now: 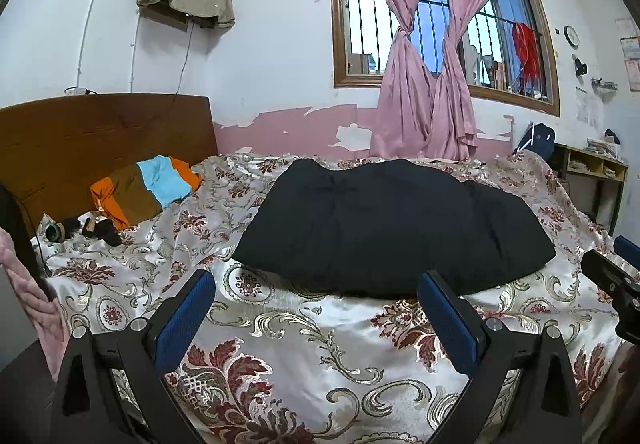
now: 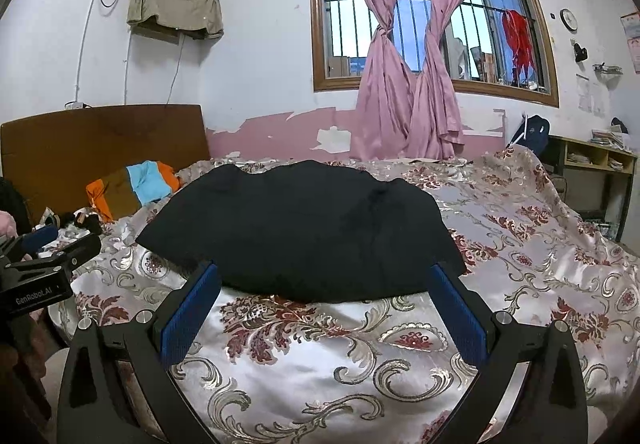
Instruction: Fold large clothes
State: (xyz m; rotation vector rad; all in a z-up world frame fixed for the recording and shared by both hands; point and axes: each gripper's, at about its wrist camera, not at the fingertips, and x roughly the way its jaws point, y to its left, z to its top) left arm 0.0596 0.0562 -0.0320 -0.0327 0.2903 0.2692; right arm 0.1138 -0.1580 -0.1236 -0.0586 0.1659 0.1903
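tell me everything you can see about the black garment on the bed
The black garment is a large, dark, matte piece of cloth lying flat and spread wide on the floral satin bedspread. Its near edge curves smoothly and its far edge is wavy. Faint creases show, but no sleeves, collar or fastenings can be made out. Only the bedspread touches it: the left gripper and right gripper both hang open just short of its near edge.
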